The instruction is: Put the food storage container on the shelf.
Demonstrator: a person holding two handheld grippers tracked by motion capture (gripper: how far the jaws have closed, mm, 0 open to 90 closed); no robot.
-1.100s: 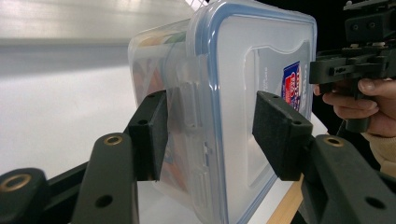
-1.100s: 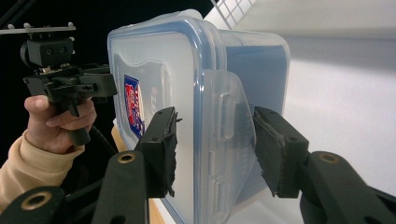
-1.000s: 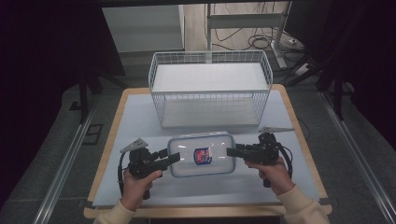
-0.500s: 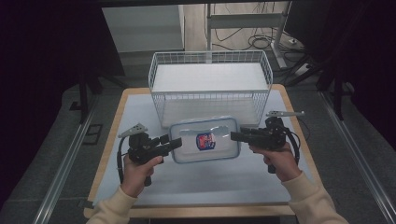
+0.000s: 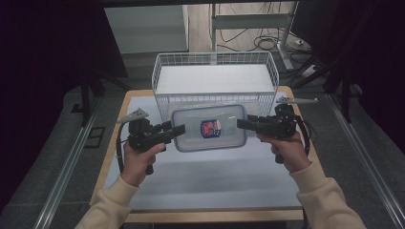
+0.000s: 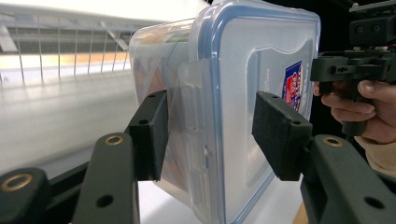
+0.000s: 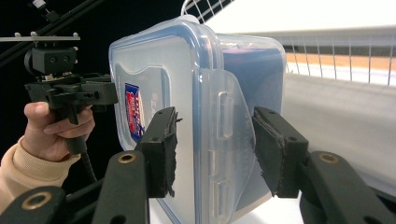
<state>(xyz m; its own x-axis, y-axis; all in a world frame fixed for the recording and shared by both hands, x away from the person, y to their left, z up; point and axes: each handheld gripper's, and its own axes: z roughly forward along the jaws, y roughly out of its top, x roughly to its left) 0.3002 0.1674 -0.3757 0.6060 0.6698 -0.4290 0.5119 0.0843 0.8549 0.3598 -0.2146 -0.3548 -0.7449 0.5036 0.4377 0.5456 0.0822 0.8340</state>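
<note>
Here we hold the box [image 5: 208, 127] above the desk [image 5: 205, 183], before the basket [image 5: 215, 78], left tool [image 5: 179, 130] and right tool [image 5: 242, 123] each clamped on an end; uneven lifting may tip it loose.

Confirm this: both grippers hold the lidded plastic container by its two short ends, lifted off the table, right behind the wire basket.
Wrong on one point: the lidded plastic container is in front of the wire basket, on the person's side, as the high view shows. The left gripper and right gripper do hold its short ends, lifted off the table.
</note>
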